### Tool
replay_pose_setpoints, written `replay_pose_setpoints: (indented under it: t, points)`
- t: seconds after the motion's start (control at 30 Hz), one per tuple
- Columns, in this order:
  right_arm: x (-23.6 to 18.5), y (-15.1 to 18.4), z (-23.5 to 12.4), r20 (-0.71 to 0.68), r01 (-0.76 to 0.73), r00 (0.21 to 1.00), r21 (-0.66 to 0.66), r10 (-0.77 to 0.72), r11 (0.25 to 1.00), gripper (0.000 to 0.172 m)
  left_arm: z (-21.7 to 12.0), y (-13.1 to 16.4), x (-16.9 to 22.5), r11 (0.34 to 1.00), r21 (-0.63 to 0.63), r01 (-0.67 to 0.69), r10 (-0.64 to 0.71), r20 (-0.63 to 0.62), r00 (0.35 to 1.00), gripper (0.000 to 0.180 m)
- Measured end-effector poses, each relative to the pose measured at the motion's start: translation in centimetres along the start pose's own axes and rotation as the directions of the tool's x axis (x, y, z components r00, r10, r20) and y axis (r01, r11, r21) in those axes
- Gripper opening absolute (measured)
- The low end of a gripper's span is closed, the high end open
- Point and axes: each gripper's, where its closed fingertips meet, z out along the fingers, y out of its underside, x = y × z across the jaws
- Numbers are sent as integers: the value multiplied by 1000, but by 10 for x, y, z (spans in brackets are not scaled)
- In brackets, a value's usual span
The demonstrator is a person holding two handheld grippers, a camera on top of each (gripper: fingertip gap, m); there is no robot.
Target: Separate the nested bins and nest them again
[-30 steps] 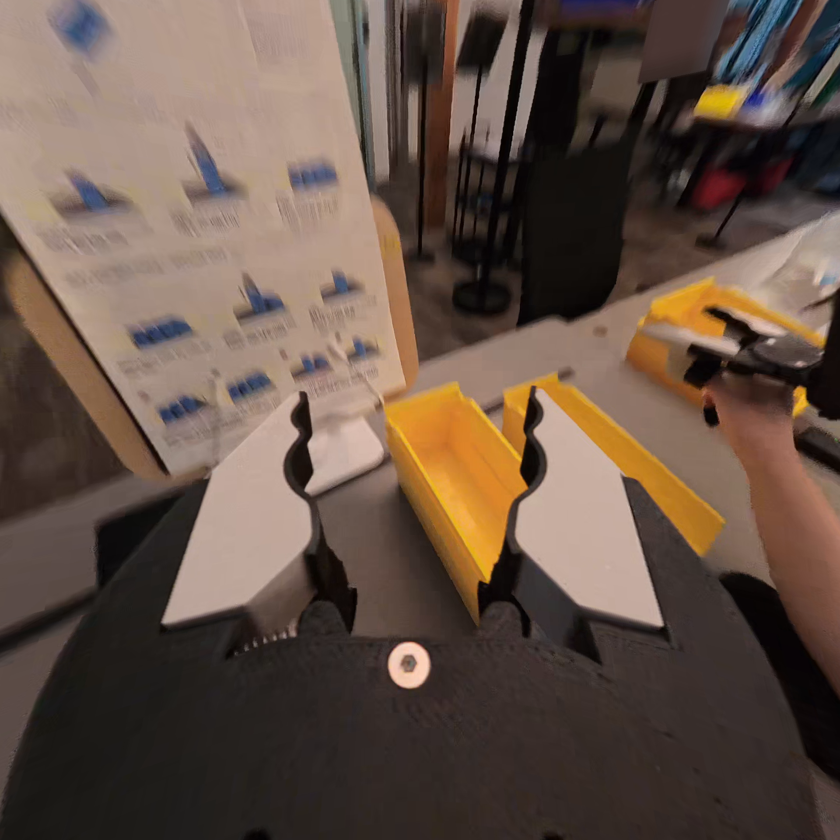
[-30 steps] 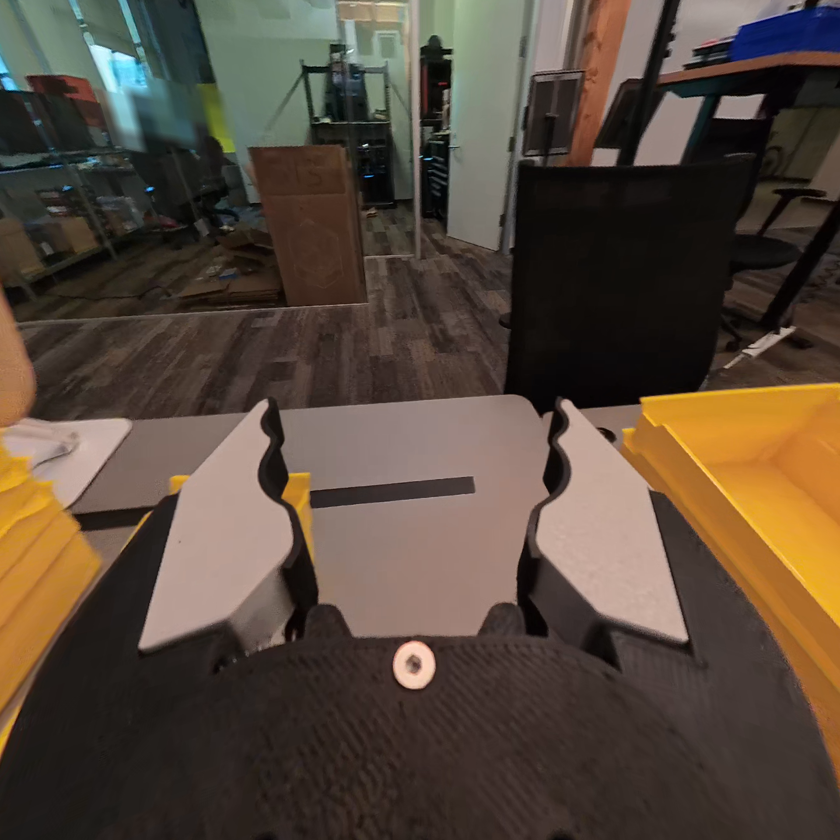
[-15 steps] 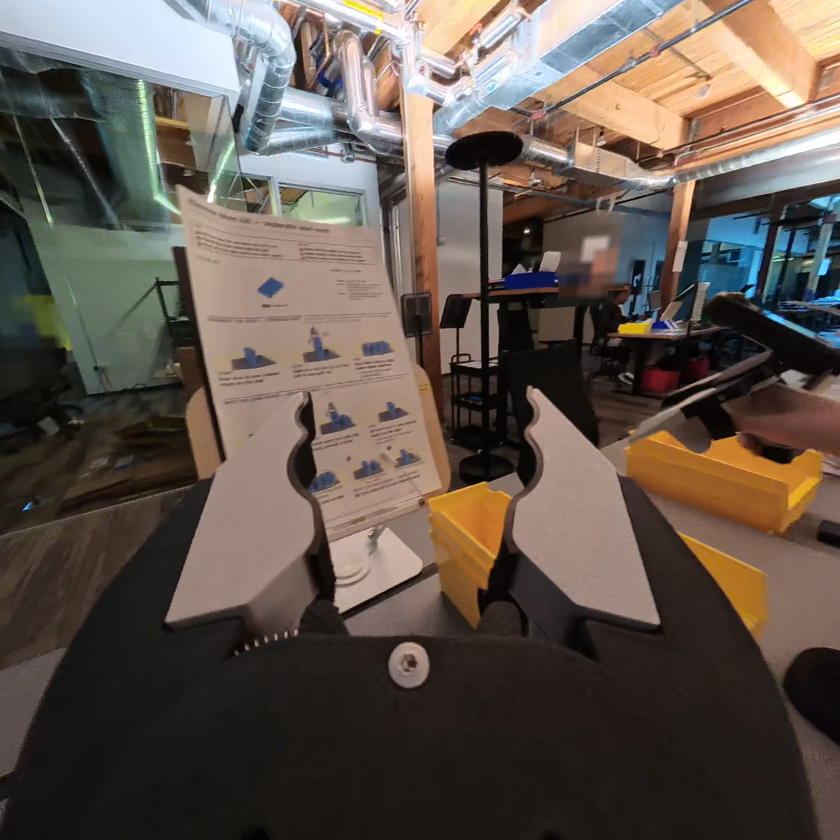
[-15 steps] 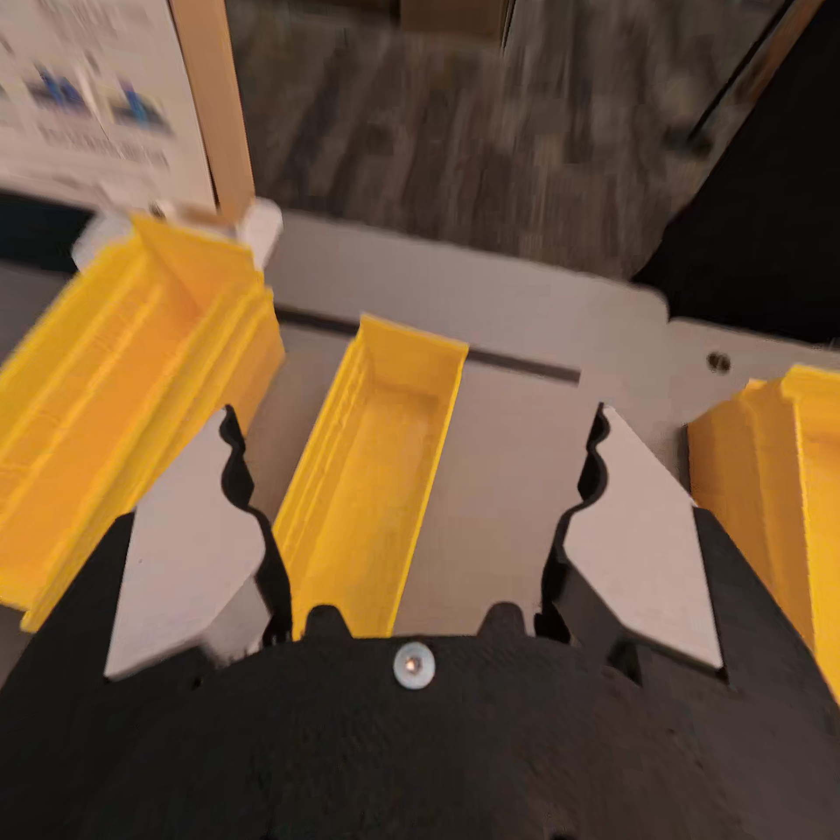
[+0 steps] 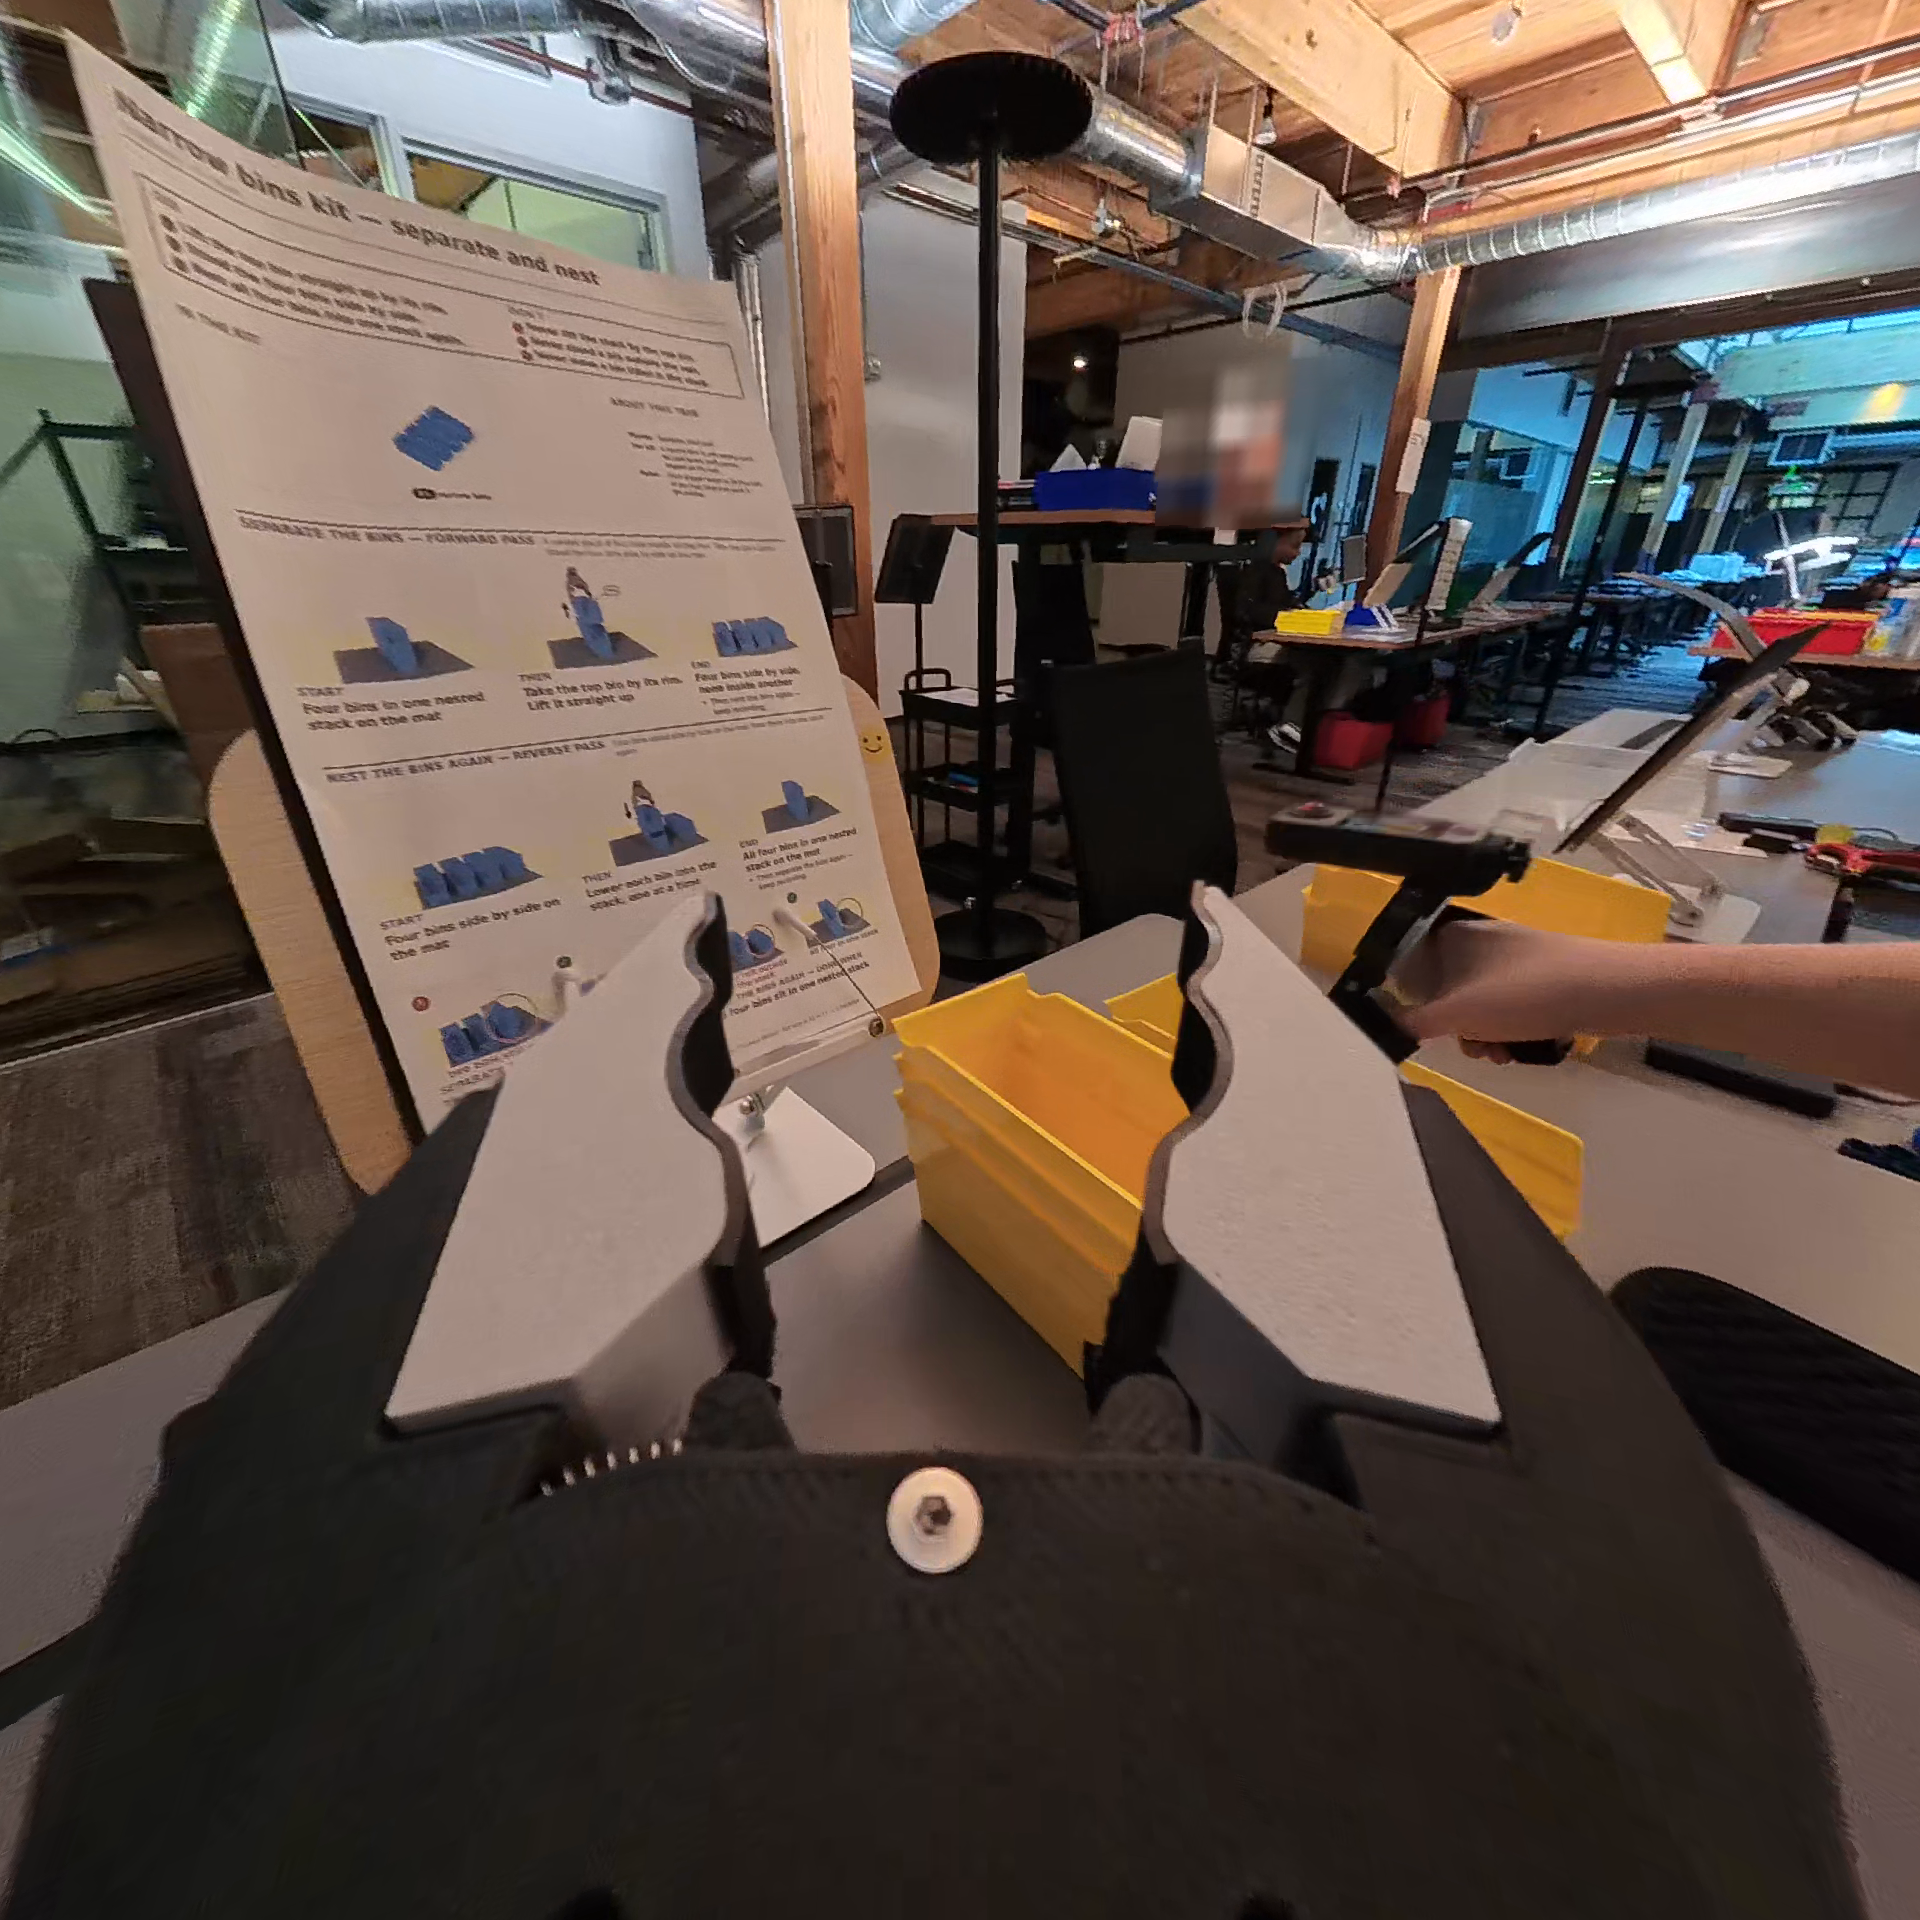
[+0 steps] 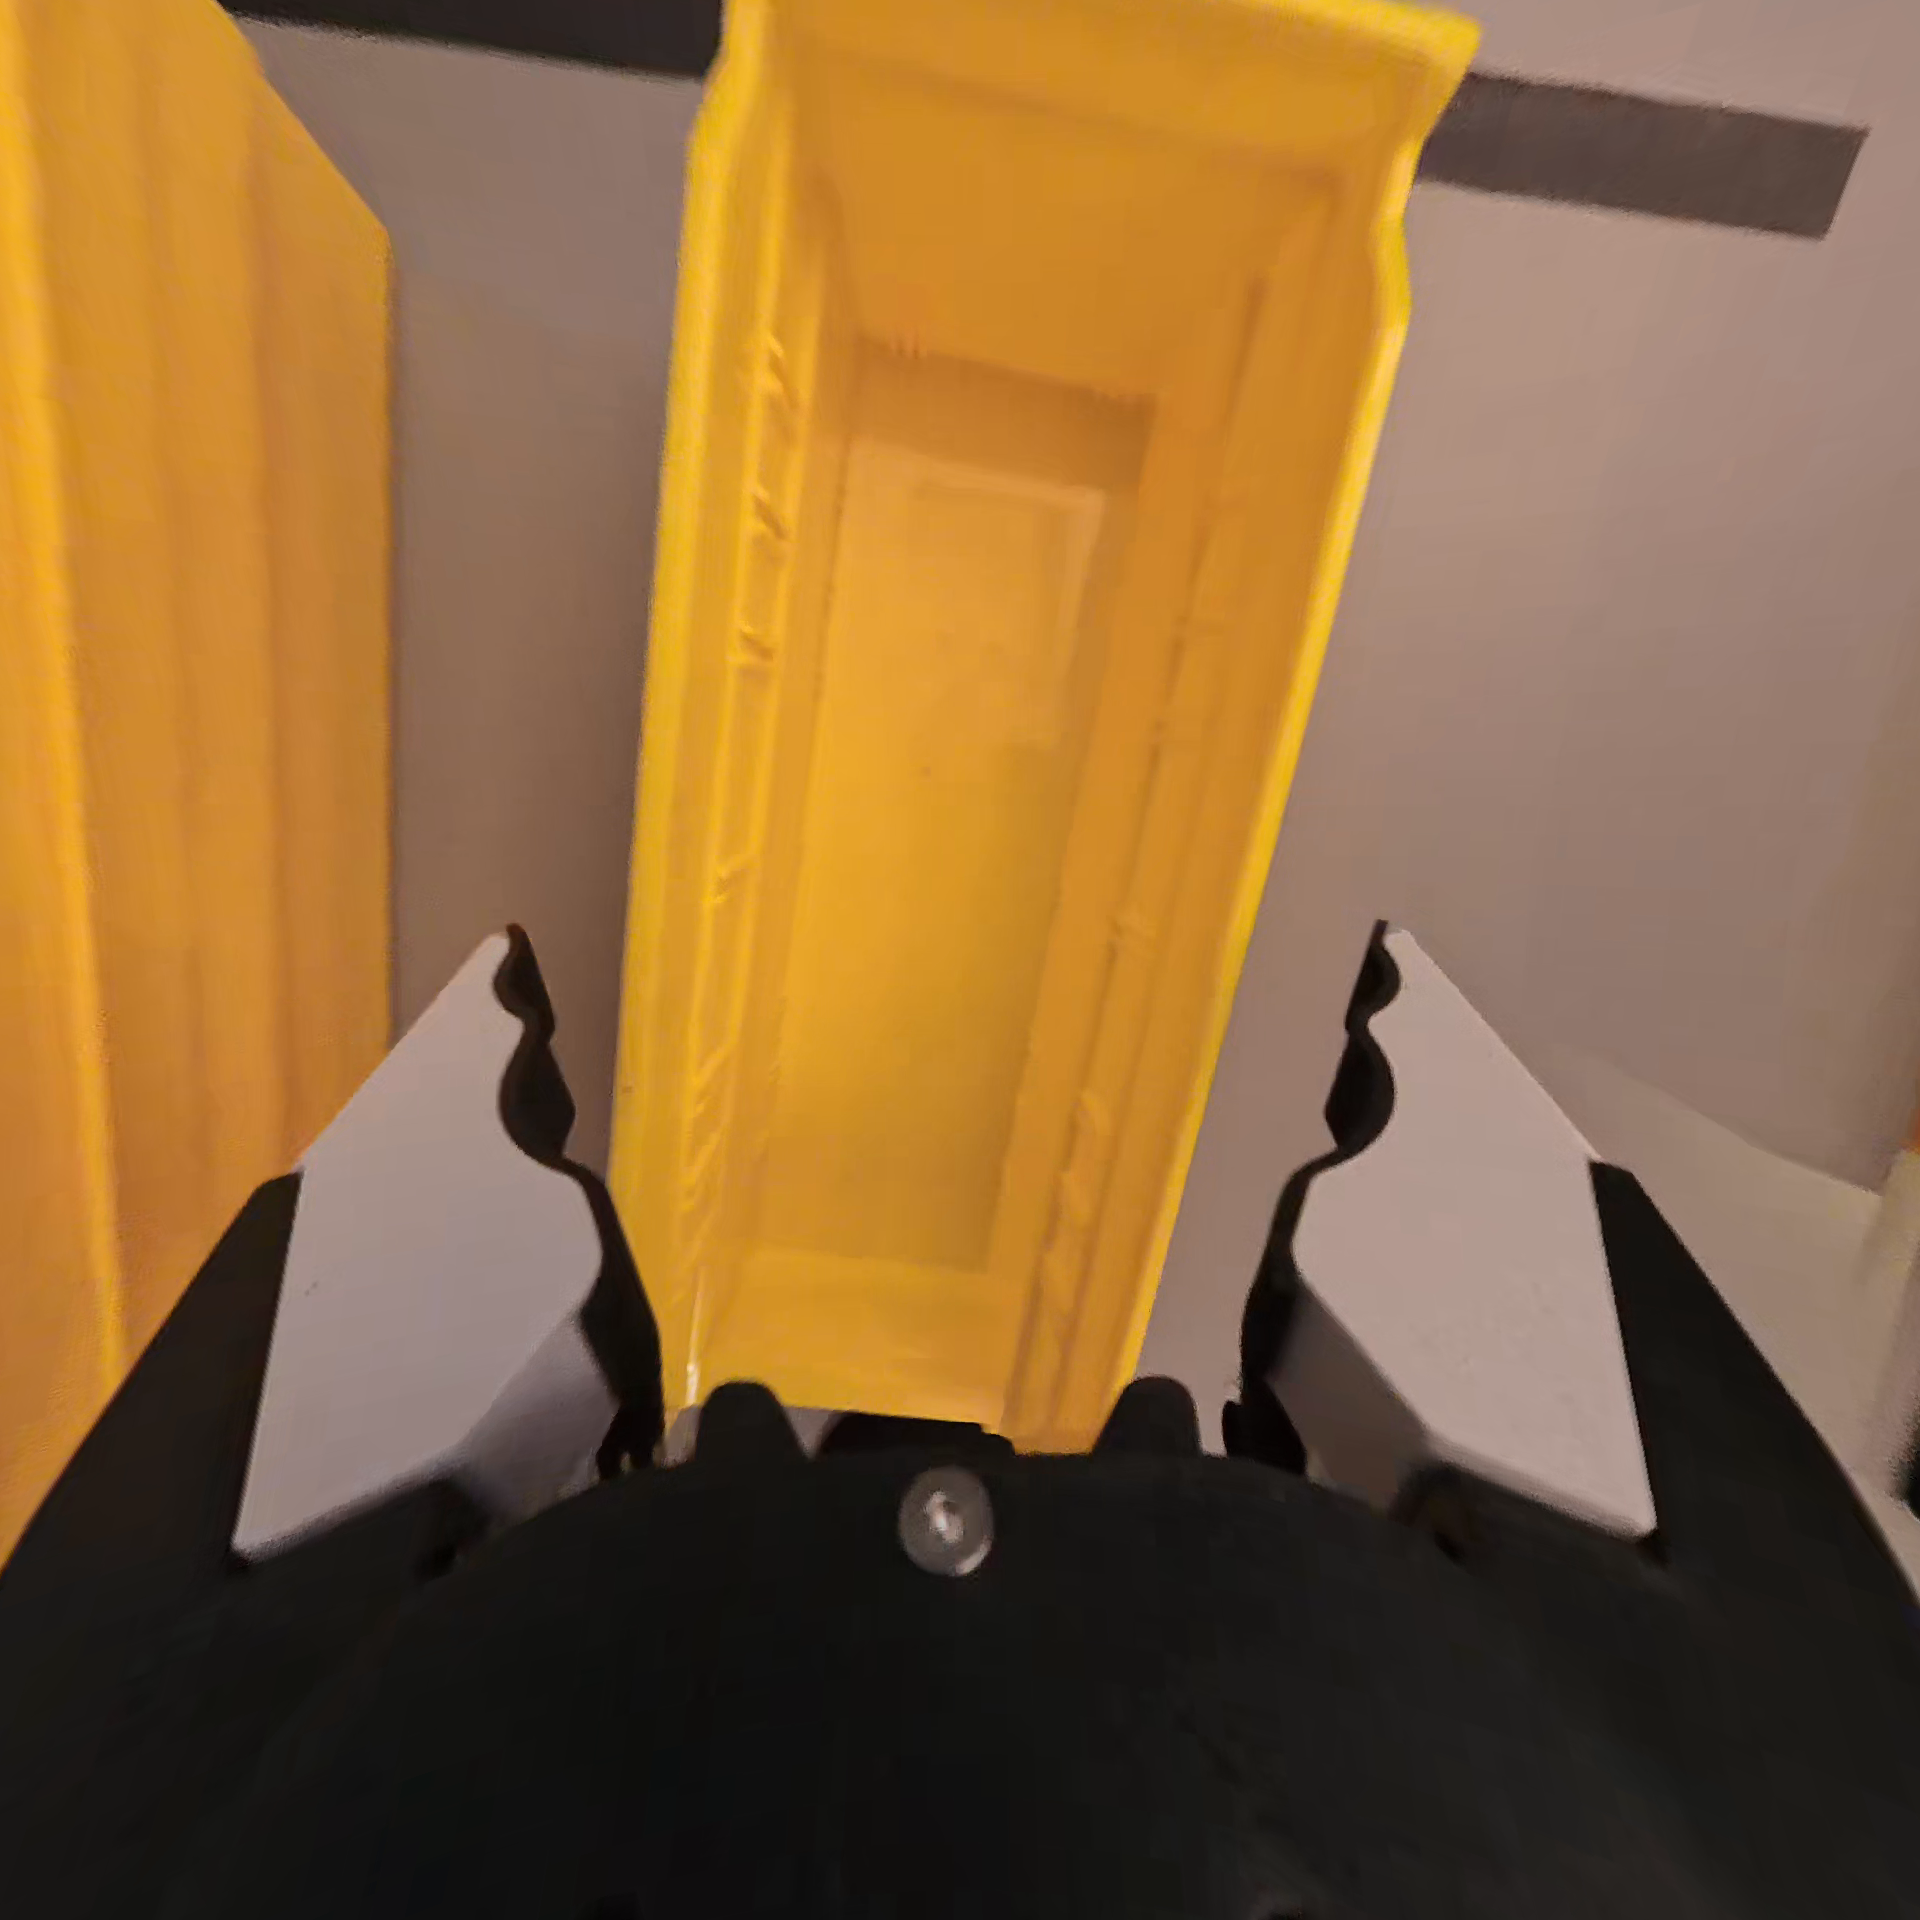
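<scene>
The grey desk (image 5: 1714, 1174) stood in an open workshop with timber beams, bare ducts and an instruction board (image 5: 499, 665) at its far left edge. Yellow bins lay apart on it: a nested stack (image 5: 1018, 1132) near the board, a single narrow bin (image 6: 966, 727) beside it, another (image 5: 1600, 914) toward the far right. Nesting seemed only part done. The right gripper (image 6: 945, 997) hung spread over the single bin, pads clear of its walls. The left gripper (image 5: 951, 966) was parted, holding nothing.
</scene>
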Motion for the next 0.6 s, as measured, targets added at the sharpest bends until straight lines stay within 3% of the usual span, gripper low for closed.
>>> replay_pose_setpoints:
  t: [0.23,0.37,0.6]
  points:
    - [-5,13,29,30,-61,997,-102,65,993,140,-5,-1,-8,997,5,78,-78,-54,996,86]
    - [-1,15,23,25,-50,998,-152,55,987,117,-11,-2,-21,990,24,138,-136,-45,990,87]
    - [7,27,-10,11,-72,997,-189,75,979,108,-17,-4,-30,982,45,184,-182,-54,982,86]
